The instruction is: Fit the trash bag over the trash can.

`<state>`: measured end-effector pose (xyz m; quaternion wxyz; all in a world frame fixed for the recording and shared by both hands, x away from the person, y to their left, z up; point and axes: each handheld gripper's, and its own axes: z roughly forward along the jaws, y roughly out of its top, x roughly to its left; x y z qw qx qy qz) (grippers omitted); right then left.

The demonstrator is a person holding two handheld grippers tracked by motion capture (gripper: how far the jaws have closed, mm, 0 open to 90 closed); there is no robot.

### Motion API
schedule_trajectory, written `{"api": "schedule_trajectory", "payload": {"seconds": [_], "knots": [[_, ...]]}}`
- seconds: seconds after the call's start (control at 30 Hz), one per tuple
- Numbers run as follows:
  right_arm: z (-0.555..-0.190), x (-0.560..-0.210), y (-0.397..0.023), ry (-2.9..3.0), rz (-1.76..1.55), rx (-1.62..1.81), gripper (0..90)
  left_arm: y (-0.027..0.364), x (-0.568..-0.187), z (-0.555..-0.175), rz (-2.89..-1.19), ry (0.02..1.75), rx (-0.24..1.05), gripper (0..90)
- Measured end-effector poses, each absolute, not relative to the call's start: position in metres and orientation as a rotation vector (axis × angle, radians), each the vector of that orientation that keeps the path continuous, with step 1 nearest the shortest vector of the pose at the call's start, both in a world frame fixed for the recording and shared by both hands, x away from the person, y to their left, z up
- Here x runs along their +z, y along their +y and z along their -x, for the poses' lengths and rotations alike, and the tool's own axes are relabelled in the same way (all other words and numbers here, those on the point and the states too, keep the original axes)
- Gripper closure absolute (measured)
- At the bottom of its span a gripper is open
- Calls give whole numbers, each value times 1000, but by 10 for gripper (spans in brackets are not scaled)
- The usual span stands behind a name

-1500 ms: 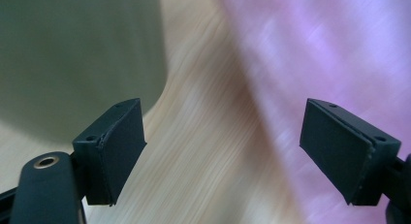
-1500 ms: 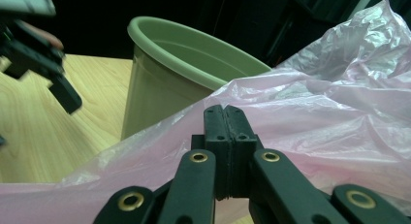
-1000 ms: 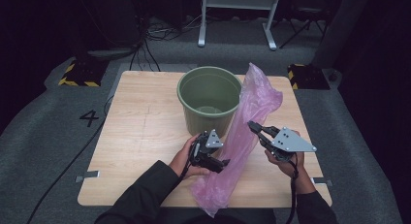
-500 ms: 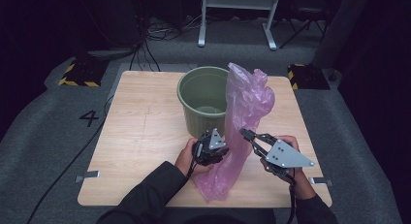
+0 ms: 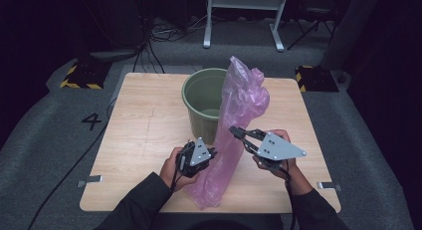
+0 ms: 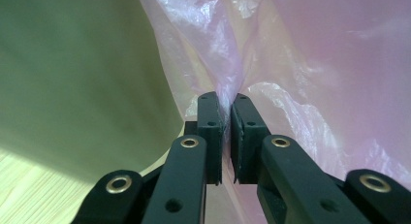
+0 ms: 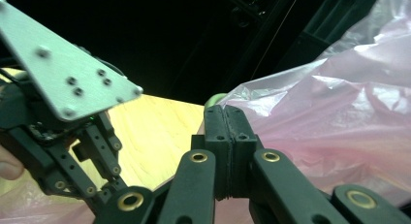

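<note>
The pink plastic bag (image 5: 234, 135) stands drawn up tall over the front part of the wooden table (image 5: 139, 120), its crumpled top rising in front of the rim of the green bucket (image 5: 201, 98) and its lower end bunched on the tabletop between the person's two hands. The left gripper (image 6: 226, 118) has a fold of the bag's film pinched between its fingers (image 6: 209, 132); its jaws have just been closing, and in the left gripper view they stand almost together with only the thin pink sheet between the pads. Just beyond those fingers, to their left in that view, curves the pale green wall of the bucket, and the rest of the bag spreads above and to the right of them. In the high view this gripper (image 5: 211, 153) sits at the bag's lower left edge, close to the foot of the bucket. The right gripper (image 7: 226, 122) has its jaws pressed flat together; the bag lies just to the right of its fingertips and behind them, and whether a fold of film is caught between the pads cannot be told from that view. In the high view the right gripper (image 5: 234, 132) reaches the bag's right edge about midway up, its grey plate pointing away from the bag. The left gripper and its grey plate appear to the left of the right one's fingers, near but apart.
</note>
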<state>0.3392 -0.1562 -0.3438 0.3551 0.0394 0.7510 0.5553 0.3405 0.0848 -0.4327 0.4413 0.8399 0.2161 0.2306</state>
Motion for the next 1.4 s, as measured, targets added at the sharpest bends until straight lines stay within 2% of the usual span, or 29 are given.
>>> {"api": "schedule_trajectory", "payload": {"seconds": [0.23,0.67,0.77,0.83,0.87,0.9,1.0,1.07,1.2,1.4], "knots": [[-360,-340,-131,2030,-111,1442,900,108,-426,-329,-2044,539,582,872],[-355,-331,-121,2057,-78,1411,889,119,-421,-315,-2023,513,583,893],[-354,-328,-126,2027,-116,1410,752,117,-418,-314,-2013,502,583,895],[-355,-325,-132,2019,-146,1430,622,118,-417,-313,-2015,499,584,897],[-355,-325,-132,2019,-146,1430,622,118,-417,-313,-2015,499,584,897],[-356,-322,-138,2026,-169,1448,550,119,-418,-312,-2012,500,584,897],[-357,-320,-148,2003,-208,1468,448,122,-417,-310,-2016,501,581,897],[-359,-317,-154,1990,-240,1480,413,124,-417,-309,-2016,499,581,897],[-365,-311,-162,1970,-307,1506,399,125,-415,-308,-2014,502,588,898],[-375,-299,-169,1902,-386,1457,409,129,-413,-307,-2006,497,598,897]]}}
